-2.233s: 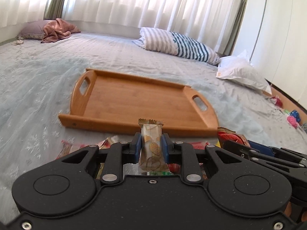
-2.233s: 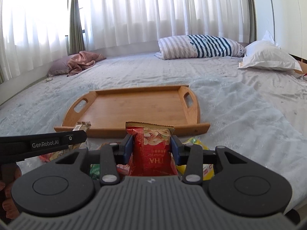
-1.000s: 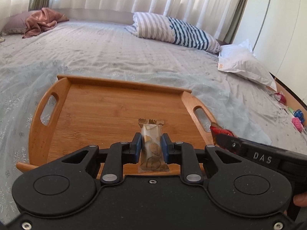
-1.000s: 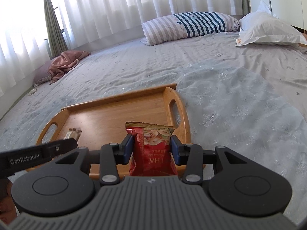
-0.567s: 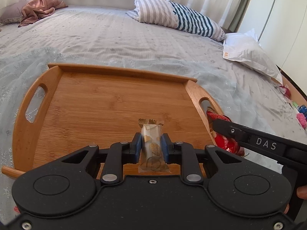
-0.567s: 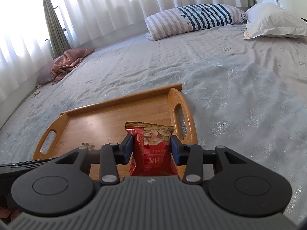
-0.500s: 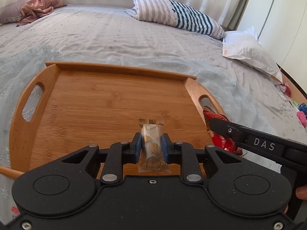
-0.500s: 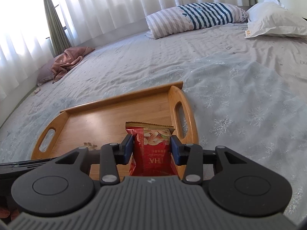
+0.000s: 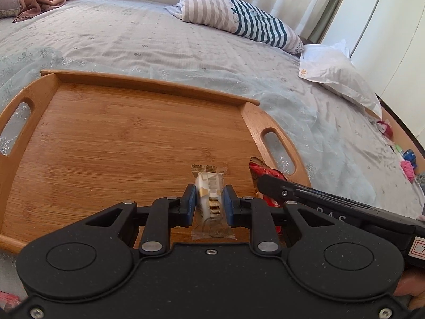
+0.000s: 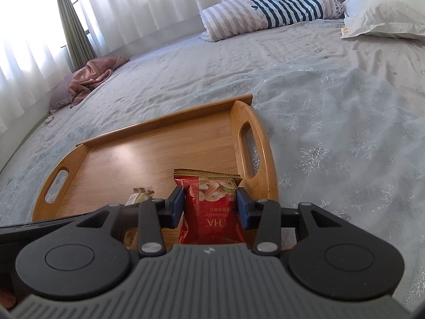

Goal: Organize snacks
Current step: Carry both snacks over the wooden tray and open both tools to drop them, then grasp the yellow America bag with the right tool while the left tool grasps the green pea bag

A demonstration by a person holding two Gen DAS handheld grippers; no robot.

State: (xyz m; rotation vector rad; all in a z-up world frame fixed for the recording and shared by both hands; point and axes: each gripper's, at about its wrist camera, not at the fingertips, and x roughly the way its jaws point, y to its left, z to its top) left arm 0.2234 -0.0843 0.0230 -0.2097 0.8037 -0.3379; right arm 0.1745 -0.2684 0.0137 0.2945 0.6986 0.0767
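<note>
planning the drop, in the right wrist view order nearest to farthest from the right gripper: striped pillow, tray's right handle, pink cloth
1. tray's right handle, just ahead, slightly right.
2. pink cloth, far left by the curtain.
3. striped pillow, at the bed's far end.
The right gripper holds a red snack packet.

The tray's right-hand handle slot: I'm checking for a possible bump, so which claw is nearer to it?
Right. The right claw, gripping the red snack packet, is beside the handle slot; the left claw, gripping the beige snack bar, sits further toward the tray's middle.

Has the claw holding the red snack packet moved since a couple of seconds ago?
Yes. The right claw, shut on the red snack packet, has moved forward over the wooden tray, whose near edge earlier lay ahead of it.
</note>
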